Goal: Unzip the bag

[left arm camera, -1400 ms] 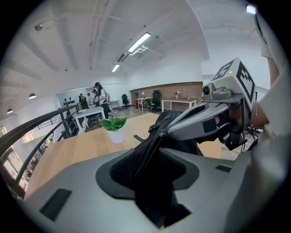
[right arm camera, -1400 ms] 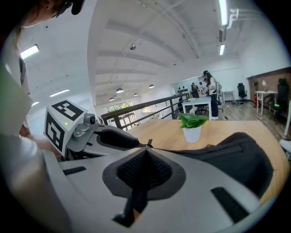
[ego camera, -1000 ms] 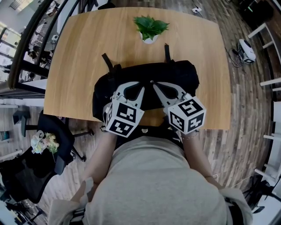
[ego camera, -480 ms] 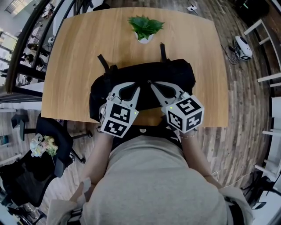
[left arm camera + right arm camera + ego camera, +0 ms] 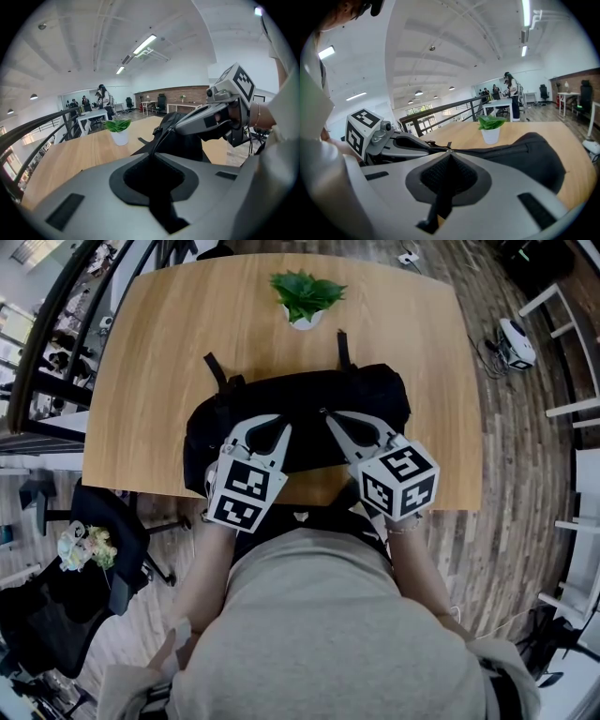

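black bag (image 5: 375, 395) pinched by left gripper (image 5: 281, 421) and right gripper (image 5: 330, 416)

Steep overhead head view; low, close gripper views; plant (image 5: 307, 294), probably bag (image 5: 366, 395), common.

A soft black bag (image 5: 309, 390) is lying lengthwise across the near half of the wooden surface (image 5: 159, 362), its long side running left to right. It is bulging, rounded at both ends. Two black straps (image 5: 214, 371) are trailing flat from its far side toward the surface's middle.
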A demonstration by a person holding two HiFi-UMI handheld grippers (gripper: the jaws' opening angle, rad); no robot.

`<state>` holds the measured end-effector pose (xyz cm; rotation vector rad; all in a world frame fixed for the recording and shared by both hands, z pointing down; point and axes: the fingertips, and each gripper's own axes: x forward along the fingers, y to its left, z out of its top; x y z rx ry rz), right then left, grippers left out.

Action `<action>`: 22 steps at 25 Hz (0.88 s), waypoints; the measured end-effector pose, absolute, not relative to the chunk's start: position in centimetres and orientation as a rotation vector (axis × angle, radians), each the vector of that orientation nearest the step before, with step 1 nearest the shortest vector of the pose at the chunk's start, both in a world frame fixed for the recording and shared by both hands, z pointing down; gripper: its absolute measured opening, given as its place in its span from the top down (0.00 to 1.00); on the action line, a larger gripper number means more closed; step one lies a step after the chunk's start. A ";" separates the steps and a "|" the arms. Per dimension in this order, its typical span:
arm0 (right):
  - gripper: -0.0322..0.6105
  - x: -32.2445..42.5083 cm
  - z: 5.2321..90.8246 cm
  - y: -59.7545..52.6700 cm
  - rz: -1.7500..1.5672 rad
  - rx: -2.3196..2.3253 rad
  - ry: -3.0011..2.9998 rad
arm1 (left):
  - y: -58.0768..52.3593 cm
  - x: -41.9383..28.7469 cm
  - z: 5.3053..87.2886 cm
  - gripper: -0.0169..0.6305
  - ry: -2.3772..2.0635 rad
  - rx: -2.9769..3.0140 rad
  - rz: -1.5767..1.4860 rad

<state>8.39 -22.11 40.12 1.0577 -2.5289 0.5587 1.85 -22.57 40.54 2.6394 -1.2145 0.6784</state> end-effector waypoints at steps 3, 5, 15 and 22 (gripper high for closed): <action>0.94 9.7 40.1 -22.4 0.559 1.088 -2.517 | -22.6 1.8 40.6 0.90 -1.234 2.627 0.666; 0.94 10.7 40.1 -22.5 0.557 1.109 -2.507 | -22.6 1.7 40.6 0.90 -1.248 2.619 0.660; 0.94 13.7 39.6 -22.9 0.538 1.165 -2.489 | -22.7 1.6 40.6 0.90 -1.312 2.573 0.607; 0.94 14.8 39.5 -23.1 0.523 1.185 -2.491 | -22.7 1.8 40.6 0.90 -1.358 2.546 0.594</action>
